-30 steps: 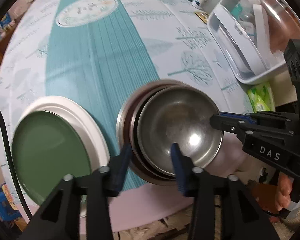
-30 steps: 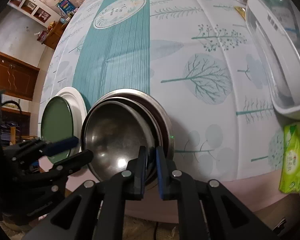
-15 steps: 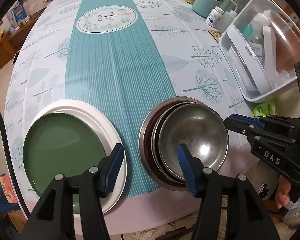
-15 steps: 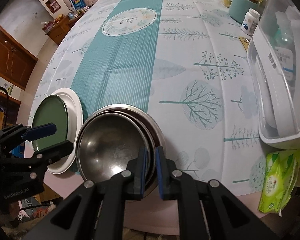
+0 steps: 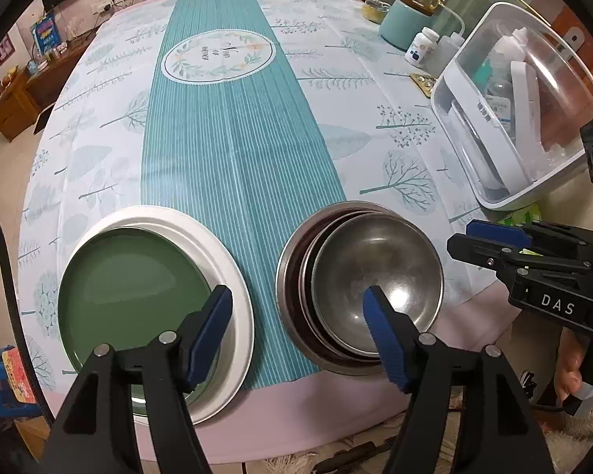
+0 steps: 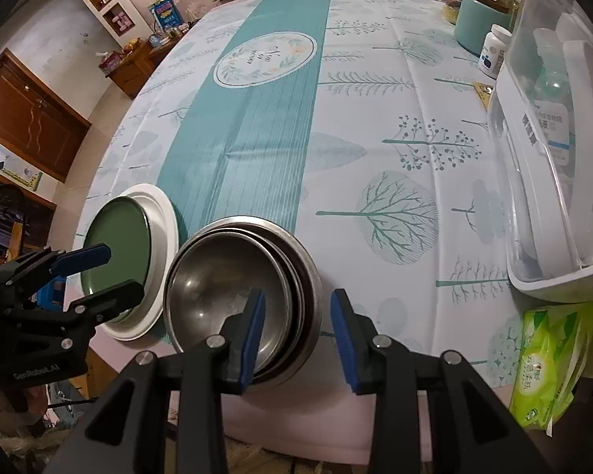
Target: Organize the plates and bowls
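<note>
A stack of nested steel bowls (image 5: 359,280) (image 6: 241,292) sits at the table's near edge. Left of it a green plate (image 5: 130,292) (image 6: 118,249) lies on a white plate (image 5: 221,260) (image 6: 166,217). My left gripper (image 5: 296,335) is open and empty, held above the gap between the plates and the bowls; it also shows in the right wrist view (image 6: 95,276). My right gripper (image 6: 296,331) is open and empty, its jaws astride the right rim of the bowl stack without touching it; it shows in the left wrist view (image 5: 478,241) right of the bowls.
A white lidded storage box (image 5: 510,118) (image 6: 553,158) with bottles stands at the right. A green tissue pack (image 6: 549,359) lies at the near right edge. A teal canister (image 5: 407,19) and a pill bottle (image 5: 419,47) stand at the back right. The tablecloth (image 5: 233,138) covers the table.
Both grippers have pulled back and up from the bowls. The right gripper has opened from shut. The left gripper has opened wider.
</note>
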A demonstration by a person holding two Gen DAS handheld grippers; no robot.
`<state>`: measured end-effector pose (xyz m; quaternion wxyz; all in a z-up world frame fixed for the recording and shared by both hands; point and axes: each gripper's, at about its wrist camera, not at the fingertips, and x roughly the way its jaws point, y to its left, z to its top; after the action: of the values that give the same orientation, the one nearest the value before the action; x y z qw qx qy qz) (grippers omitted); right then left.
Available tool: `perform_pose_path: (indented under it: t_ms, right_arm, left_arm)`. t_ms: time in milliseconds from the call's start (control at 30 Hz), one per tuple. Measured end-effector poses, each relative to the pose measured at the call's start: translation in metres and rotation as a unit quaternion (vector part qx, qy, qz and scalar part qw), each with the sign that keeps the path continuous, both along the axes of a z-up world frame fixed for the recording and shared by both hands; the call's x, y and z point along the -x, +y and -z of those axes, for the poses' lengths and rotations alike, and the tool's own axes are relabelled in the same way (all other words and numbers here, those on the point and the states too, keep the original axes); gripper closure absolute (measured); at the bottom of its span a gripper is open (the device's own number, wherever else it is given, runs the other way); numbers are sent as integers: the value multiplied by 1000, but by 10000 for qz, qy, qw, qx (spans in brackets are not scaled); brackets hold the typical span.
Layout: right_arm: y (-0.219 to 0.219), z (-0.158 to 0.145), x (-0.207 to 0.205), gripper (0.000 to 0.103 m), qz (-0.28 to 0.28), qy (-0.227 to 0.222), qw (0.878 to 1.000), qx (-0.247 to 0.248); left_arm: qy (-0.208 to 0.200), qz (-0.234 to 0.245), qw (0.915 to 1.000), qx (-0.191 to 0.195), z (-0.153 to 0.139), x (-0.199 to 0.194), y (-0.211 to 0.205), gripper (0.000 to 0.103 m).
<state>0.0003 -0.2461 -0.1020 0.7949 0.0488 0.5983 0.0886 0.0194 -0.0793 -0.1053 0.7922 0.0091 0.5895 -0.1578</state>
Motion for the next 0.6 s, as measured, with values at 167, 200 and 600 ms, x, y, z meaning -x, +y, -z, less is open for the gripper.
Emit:
perform_pose_path:
  t_ms: [167,200,600]
  right_arm:
    - [-4,-3,3,68,-23,-37,9998,-189]
    - [-5,-5,4,68,-39,-51,9997,-244]
    - [-11,6,9,55,-13,46,9994,-341]
  left_arm:
    - [-29,17,9998,198,-3,4,1,24]
    - [-38,21,9998,214,-3,4,2,24]
    - [262,-157,9977,605,19,3,14,23]
